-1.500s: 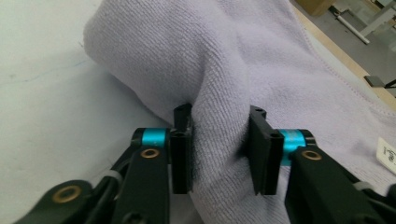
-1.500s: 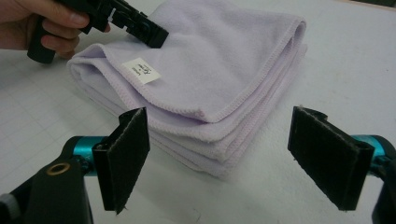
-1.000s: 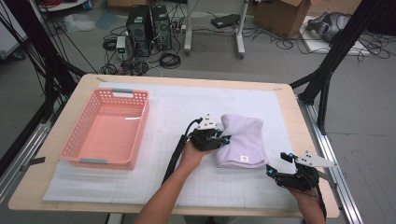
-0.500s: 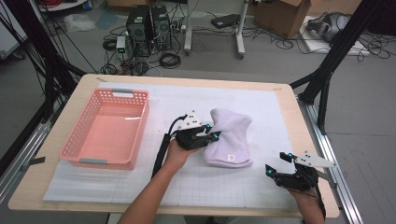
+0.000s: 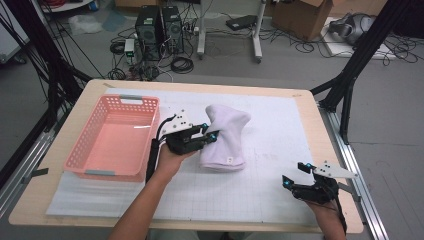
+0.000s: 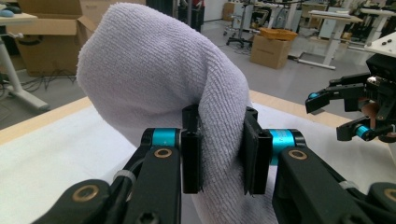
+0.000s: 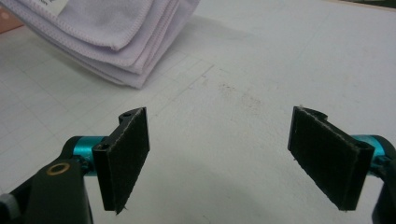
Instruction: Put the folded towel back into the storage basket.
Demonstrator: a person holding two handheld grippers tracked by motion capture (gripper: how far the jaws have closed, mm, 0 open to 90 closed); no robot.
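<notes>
Towel (image 5: 225, 137), folded and lilac-white, sits just right of the pink basket (image 5: 115, 137) on the desk (image 5: 280, 100) in the high view; the left gripper (image 5: 209, 135) pinches its left edge, lifting that side, while the right gripper (image 5: 295, 175) hovers well right of the towel. Left gripper view: jaws squeezed on a thick fold, the towel's lower part cut off. Right gripper view: jaws spread wide and empty, the towel's stacked hems (image 7: 112, 32) visible beyond them.

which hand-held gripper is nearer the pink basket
Left. The left hand-held gripper is just beside the right wall of the pink basket, clamped on the folded white towel. The right hand-held gripper sits open near the table's near right corner.
</notes>
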